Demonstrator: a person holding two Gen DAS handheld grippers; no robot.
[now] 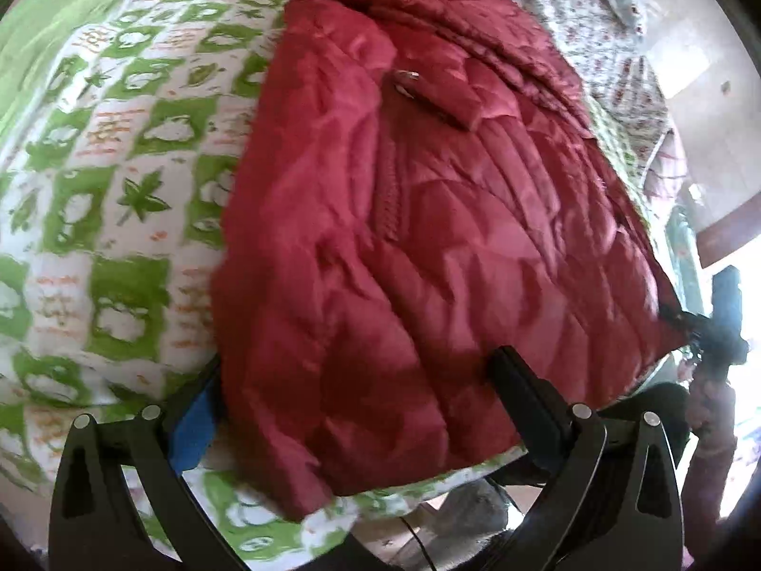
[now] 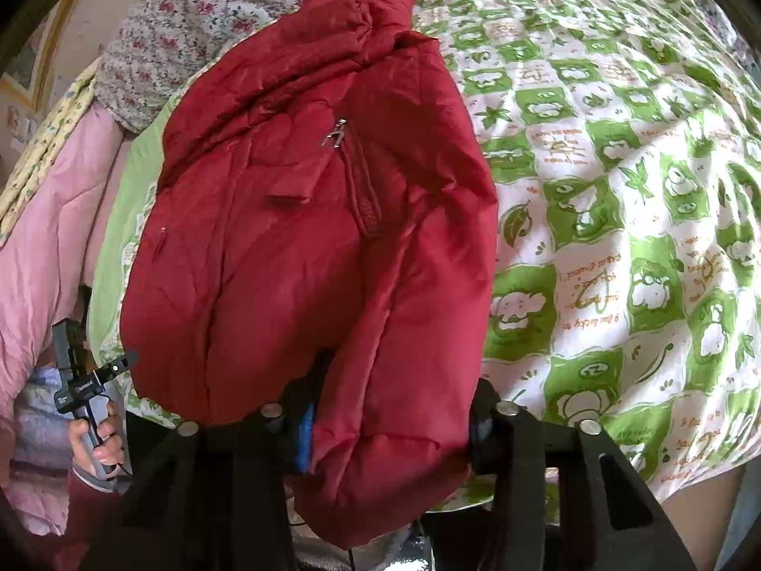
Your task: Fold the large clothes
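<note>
puffy quilted red jacket (image 2: 309, 238)

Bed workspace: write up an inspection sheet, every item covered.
Surface: green-and-white printed bedsheet, wrinkled.
Job's things: red quilted jacket lying on the sheet, hem at the near bed edge.
Clutter: nothing seen.
Grippers: left tongs open, astride the hem; right tongs shut on the hem.
Cables: thin dark cable below the bed edge.
Surroundings: floral fabric and pink quilt beside the sheet.
</note>
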